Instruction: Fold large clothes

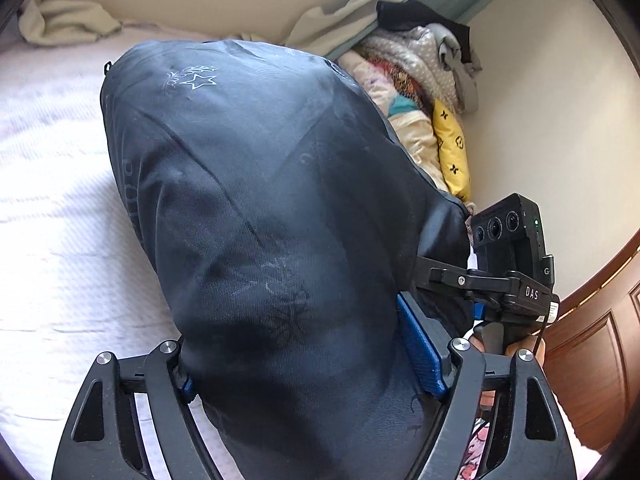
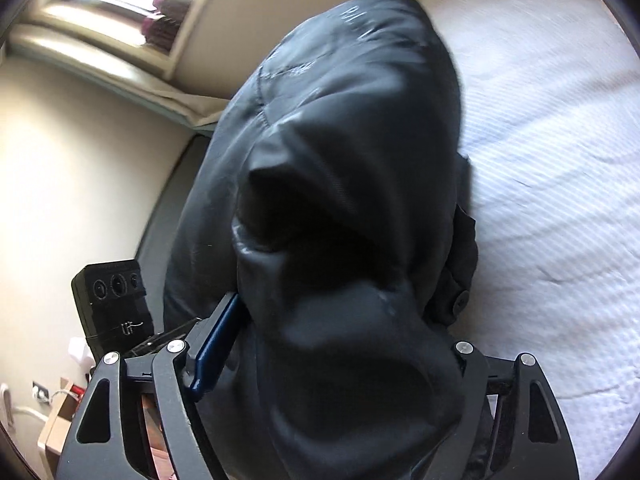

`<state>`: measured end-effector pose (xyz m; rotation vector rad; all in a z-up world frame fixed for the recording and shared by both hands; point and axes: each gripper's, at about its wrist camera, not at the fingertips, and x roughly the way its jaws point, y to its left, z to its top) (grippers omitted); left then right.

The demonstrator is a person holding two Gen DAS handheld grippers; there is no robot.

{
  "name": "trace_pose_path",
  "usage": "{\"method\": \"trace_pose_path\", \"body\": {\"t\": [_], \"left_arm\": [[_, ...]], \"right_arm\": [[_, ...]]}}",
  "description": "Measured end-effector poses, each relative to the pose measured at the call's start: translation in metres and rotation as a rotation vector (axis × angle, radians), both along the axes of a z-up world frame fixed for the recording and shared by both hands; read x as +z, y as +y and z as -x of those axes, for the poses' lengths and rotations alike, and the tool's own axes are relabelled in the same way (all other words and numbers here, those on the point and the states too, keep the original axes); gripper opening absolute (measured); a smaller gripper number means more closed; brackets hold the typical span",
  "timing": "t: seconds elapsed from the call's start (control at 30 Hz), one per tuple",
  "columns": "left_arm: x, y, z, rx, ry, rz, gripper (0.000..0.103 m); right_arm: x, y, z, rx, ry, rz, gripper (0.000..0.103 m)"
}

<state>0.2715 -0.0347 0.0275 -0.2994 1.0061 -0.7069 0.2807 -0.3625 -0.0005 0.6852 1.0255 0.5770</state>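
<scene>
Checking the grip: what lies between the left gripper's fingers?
A bunched fold of the dark garment fills the left gripper, seen in the left wrist view.

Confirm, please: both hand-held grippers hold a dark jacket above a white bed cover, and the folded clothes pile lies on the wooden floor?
Not quite. The left wrist view shows the clothes pile on the bed against the wall, not on the floor. The rest holds: both grippers clamp the dark jacket above the white bed cover.

Dark jacket point(image 1: 256, 200) draped between both grippers' fingers, blocking passage ahead. Bare white bedspread point(image 1: 52, 208) lay open beside it. Clothes pile point(image 1: 420, 80) crowded the bed's wall edge; wall point(image 1: 540, 100) just behind.
</scene>
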Motion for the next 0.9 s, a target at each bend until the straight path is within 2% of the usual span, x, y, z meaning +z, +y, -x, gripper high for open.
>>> {"method": "trace_pose_path", "body": {"t": [0.1, 0.27, 0.4, 0.57, 0.63, 0.7, 0.9], "left_arm": [[0.01, 0.019, 0.0, 0.029, -0.021, -0.024, 0.082], [0.011, 0.053, -0.001, 0.08, -0.009, -0.039, 0.082], [-0.004, 0.083, -0.003, 0.121, 0.028, -0.013, 0.082], [-0.042, 0.112, -0.007, 0.158, 0.108, 0.018, 0.086], [-0.053, 0.118, -0.007, 0.169, 0.13, 0.032, 0.09], [-0.06, 0.122, -0.007, 0.176, 0.136, 0.038, 0.093], [-0.052, 0.117, 0.0, 0.195, 0.11, -0.025, 0.095]], "right_arm": [[0.002, 0.019, -0.005, 0.026, -0.008, -0.024, 0.077], [-0.006, 0.051, -0.01, 0.061, 0.011, -0.054, 0.077], [-0.014, 0.078, -0.014, 0.098, 0.025, -0.029, 0.077], [-0.031, 0.106, -0.019, 0.112, 0.058, 0.05, 0.077], [-0.038, 0.116, -0.019, 0.113, 0.071, 0.085, 0.079], [-0.044, 0.118, -0.019, 0.111, 0.08, 0.111, 0.087], [-0.054, 0.119, -0.021, 0.111, 0.09, 0.129, 0.095]]}}
